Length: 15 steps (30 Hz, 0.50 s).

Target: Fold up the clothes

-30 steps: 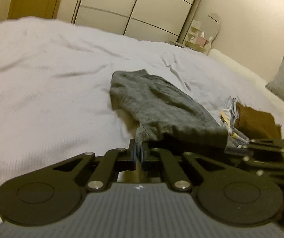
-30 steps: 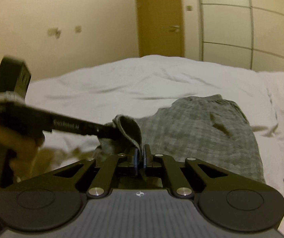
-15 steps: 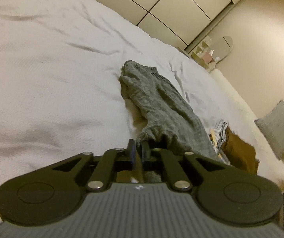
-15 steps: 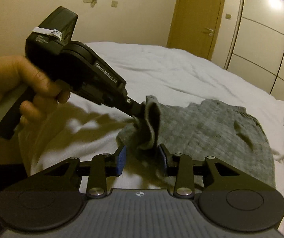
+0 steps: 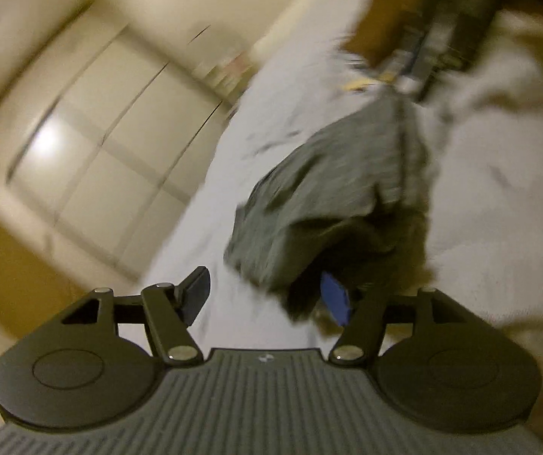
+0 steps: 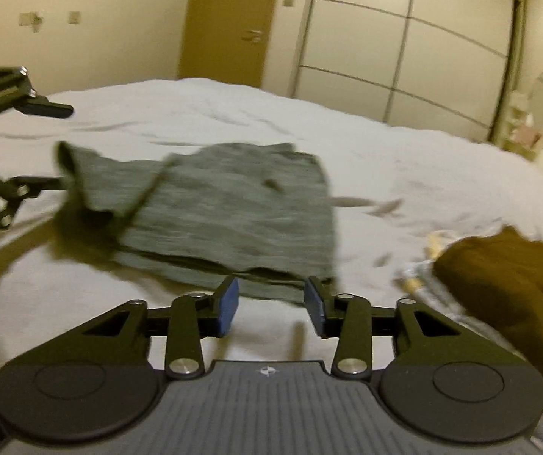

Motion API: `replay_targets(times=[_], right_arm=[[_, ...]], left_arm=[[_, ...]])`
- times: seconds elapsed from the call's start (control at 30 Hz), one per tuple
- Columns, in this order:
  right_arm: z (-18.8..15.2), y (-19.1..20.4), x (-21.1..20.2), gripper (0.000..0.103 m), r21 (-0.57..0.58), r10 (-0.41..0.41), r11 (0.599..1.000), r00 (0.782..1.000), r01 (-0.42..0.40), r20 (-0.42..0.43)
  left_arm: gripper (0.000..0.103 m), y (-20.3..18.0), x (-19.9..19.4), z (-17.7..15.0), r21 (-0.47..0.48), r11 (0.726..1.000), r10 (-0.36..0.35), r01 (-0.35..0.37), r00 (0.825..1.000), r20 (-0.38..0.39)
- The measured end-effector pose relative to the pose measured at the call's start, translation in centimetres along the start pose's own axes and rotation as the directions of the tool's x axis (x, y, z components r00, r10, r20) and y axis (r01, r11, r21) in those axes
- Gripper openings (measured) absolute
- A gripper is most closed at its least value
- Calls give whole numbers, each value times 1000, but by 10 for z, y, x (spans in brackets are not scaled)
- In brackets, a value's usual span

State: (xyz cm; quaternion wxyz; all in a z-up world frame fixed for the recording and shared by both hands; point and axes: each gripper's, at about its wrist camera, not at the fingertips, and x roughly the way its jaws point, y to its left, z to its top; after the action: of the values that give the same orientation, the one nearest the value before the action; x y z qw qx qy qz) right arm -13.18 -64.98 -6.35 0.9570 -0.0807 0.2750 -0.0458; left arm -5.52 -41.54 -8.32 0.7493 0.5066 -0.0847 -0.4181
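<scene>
Now both claws, left [image 5: 267,299] and right [image 6: 271,309], are gaping apart near the grey garment [image 6: 229,204] lying on the bed [image 6: 404,159].

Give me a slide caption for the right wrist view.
Open right hand-held gripper before a grey garment on the white bed, brown clothing alongside.

**Black two-finger grippers with blue pads**

The left gripper [image 5: 267,295] and the right gripper [image 6: 271,305] look alike. Each has a grey ribbed body with a small white emblem at its far edge, flanked by two round black discs with a raised circle. Flat black link bars with triangular cut-outs run to the fingers, pinned by silver screws. The fingertips [image 6: 227,305] carry blue pads on their inner faces.
</scene>
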Motion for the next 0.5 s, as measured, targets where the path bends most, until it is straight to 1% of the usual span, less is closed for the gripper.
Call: replay_targets(times=[0.03, 0.07, 0.1, 0.13, 0.17, 0.2, 0.23, 0.27, 0.33, 0.4, 0.5], right_arm=[[0, -1, 2, 48, -33, -21, 999, 1000, 21, 3], [0, -2, 5, 48, -70, -40, 997, 999, 40, 5], [0, -1, 9, 48, -112, -56, 992, 998, 56, 3], [0, 0, 14, 48, -157, -73, 985, 997, 72, 1], [-1, 3, 18, 48, -213, -92, 973, 996, 90, 2], [-2, 6, 22, 48, -277, -115, 954, 993, 112, 7], [-4, 9, 25, 47, -342, -135, 931, 991, 131, 13], [-5, 13, 28, 45, -408, -150, 902, 989, 144, 17], [-11, 20, 34, 44, -535, -175, 829, 984, 161, 25], [-18, 26, 42, 40, -635, -186, 757, 982, 156, 21], [-27, 32, 50, 39, -738, -200, 656, 979, 156, 29]], left_arm=[[56, -6, 4, 2, 62, 998, -5, 4, 1000, 12], [49, -10, 8, 4, 114, 993, -13, 11, 1000, 17], [24, -12, 13, 5, 133, 991, -27, 25, 1000, 8], [6, -10, 17, 6, 126, 991, -43, 43, 999, -8], [5, -6, 20, 7, 96, 994, -58, 60, 998, -22], [4, 2, 22, 7, 21, 997, -75, 76, 997, -27], [4, 13, 23, 7, -72, 993, -98, 95, 995, -28], [4, 22, 24, 6, -148, 983, -112, 106, 993, -29], [4, 33, 26, 2, -236, 966, -118, 106, 992, -36], [4, 40, 27, 0, -290, 950, -132, 116, 991, -37], [4, 43, 23, -2, -316, 941, -137, 117, 990, -40]])
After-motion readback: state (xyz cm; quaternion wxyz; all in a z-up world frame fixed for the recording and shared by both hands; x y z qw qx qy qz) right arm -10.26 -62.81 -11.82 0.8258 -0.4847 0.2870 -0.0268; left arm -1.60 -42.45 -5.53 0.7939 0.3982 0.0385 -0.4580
